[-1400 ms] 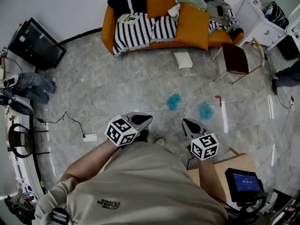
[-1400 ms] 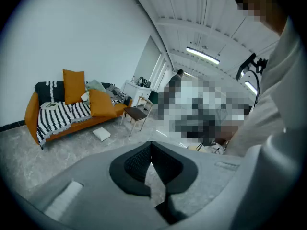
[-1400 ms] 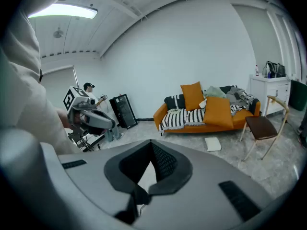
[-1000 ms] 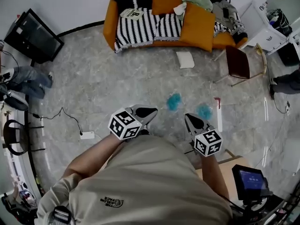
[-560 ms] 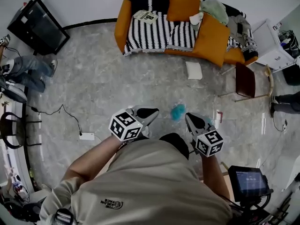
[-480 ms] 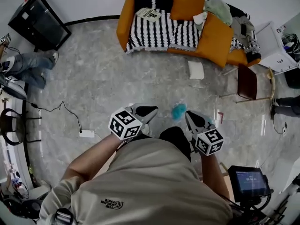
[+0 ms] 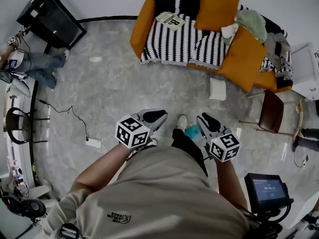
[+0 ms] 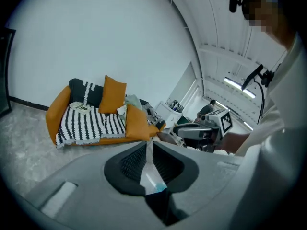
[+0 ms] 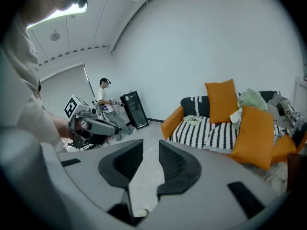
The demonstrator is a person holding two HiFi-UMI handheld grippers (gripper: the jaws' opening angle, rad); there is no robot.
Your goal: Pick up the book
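The book (image 7: 171,20) is a thin pale booklet with dark print, lying on the striped throw at the left end of the orange sofa (image 7: 141,29). It also shows in the left gripper view (image 8: 80,108) and the right gripper view (image 9: 192,120). Both grippers are held out in front of the person's body, well short of the sofa. My left gripper (image 7: 157,114) (image 8: 146,145) has its jaws opening, with a narrow slit and nothing between them. The jaws of my right gripper (image 7: 204,118) (image 9: 151,145) are opening wider, and only floor shows through the gap.
Orange cushions (image 7: 219,6) and clothes fill the sofa's right part. A white cushion (image 7: 218,89) lies on the floor, with a brown chair (image 7: 271,111) beside it. A blue fluffy thing (image 7: 192,131) is by the person's feet. A power strip (image 7: 93,143) and cable lie left. A black screen (image 7: 52,18) stands far left.
The person has walked toward the sofa, which is now nearer and more central. Both grippers travelled forward with the body. Their jaws, shut before, have parted, the right more than the left.
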